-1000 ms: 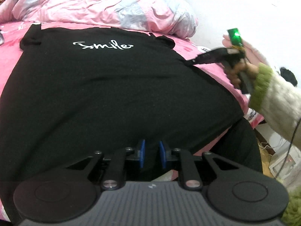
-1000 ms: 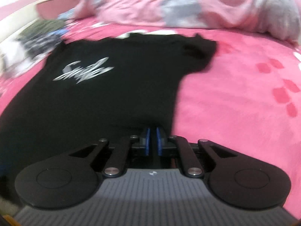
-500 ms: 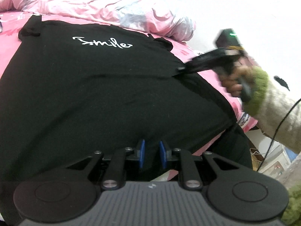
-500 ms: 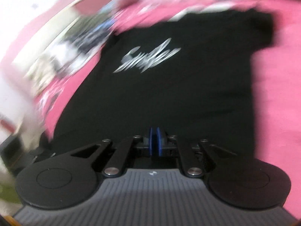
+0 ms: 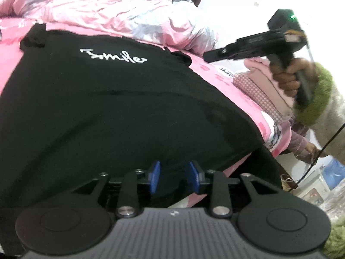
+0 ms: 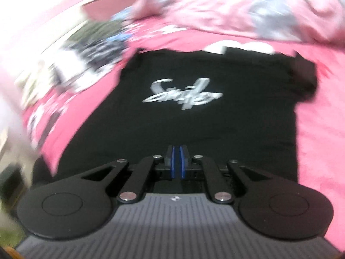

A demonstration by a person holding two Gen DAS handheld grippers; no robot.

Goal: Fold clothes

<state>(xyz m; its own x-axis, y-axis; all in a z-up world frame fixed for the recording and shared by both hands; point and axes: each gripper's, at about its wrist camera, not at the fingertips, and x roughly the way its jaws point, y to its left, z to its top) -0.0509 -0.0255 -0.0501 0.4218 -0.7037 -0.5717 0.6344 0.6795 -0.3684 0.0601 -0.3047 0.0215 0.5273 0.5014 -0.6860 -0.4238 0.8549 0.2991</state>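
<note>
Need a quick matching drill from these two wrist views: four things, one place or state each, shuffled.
Things:
1. black T-shirt
2. left gripper
3. right gripper
4. quilt

States:
a. bunched up beyond the shirt
b. jaws opening, hem between them
c. spread flat on the pink sheet
d. jaws shut, raised off the bed

Pairs: 1-c, 2-b, 3-d, 4-a

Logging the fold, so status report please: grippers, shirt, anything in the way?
Left gripper opening, shirt hem between its jaws. Right gripper shut, empty, raised beside shirt. Shirt flat on bed, print up. Quilt bunched past collar.
</note>
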